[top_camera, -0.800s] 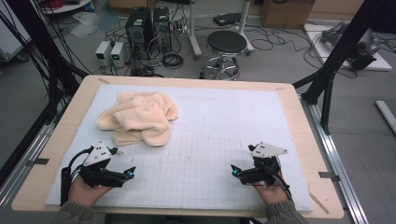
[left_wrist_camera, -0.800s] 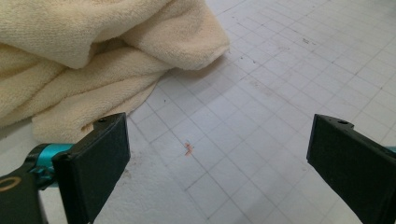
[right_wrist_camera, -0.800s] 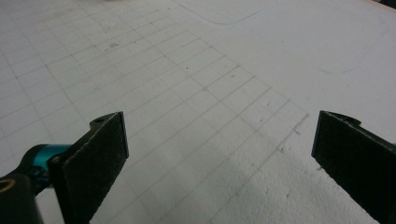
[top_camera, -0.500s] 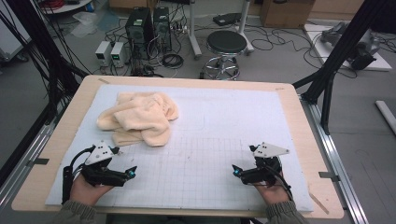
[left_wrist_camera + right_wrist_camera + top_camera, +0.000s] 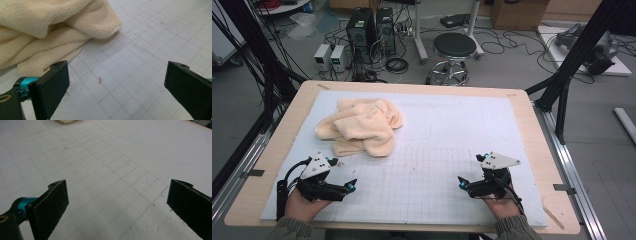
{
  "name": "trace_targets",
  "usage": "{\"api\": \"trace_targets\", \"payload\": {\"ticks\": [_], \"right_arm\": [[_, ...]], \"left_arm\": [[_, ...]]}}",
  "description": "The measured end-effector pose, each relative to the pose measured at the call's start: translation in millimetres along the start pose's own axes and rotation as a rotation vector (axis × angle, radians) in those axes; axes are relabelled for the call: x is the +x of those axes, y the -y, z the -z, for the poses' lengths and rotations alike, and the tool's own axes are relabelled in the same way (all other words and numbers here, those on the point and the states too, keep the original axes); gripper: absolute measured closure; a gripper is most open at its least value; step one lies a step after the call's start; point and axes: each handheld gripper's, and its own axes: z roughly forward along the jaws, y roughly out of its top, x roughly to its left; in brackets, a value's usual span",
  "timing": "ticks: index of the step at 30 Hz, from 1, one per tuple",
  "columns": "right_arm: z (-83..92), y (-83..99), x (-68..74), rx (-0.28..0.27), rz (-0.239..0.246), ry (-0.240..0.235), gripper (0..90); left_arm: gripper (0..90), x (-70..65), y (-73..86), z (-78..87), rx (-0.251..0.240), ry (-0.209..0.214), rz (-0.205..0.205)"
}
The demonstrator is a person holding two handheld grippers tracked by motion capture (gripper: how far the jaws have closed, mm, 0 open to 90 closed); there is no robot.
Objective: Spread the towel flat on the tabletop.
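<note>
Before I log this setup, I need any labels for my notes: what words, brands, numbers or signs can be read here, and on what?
No text can be read.
The two power supplies on the floor show lit displays, too small to read.
The computer towers bear no legible brand.
The white grid mat carries only ruled lines; the cream towel is plain.

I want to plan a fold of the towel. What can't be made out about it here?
- Towel, high view: corners and edges buried in its own folds.
- Left gripper view: towel cut off by the top and left edges.
- Right gripper view: only a scrap at the top edge.
</note>
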Motion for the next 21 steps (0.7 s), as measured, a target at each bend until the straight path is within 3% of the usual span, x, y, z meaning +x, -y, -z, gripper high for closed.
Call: {"api": "trace_targets", "payload": {"ticks": [7, 11, 12, 15, 16, 21], "right_arm": [[0.2, -12.4, 2.1, -0.008, 0.017, -0.034, 2.8], [-6.8, -30.8, 4.5, -0.004, 0.039, -0.066, 2.9], [-12.5, -42.2, 7.6, -0.006, 0.059, -0.079, 2.9], [-19.7, -54.0, 10.0, -0.017, 0.073, -0.095, 2.9], [-29.4, -66.8, 10.6, -0.019, 0.089, -0.107, 2.9], [-48.4, -85.0, 10.8, -0.022, 0.089, -0.135, 2.9]], "left_arm": [[6.6, 1.2, 1.1, 3.6, -0.011, -0.005, 0.008], [6.6, 2.1, 0.9, 3.7, -0.015, -0.010, 0.010], [6.6, 1.9, 0.9, 3.7, -0.016, -0.011, 0.010], [6.6, 1.7, 0.5, 3.6, -0.017, -0.013, 0.009], [6.6, 1.7, 0.5, 3.6, -0.018, -0.012, 0.012], [6.6, 2.8, 1.0, 4.0, -0.020, -0.015, 0.016]]}}
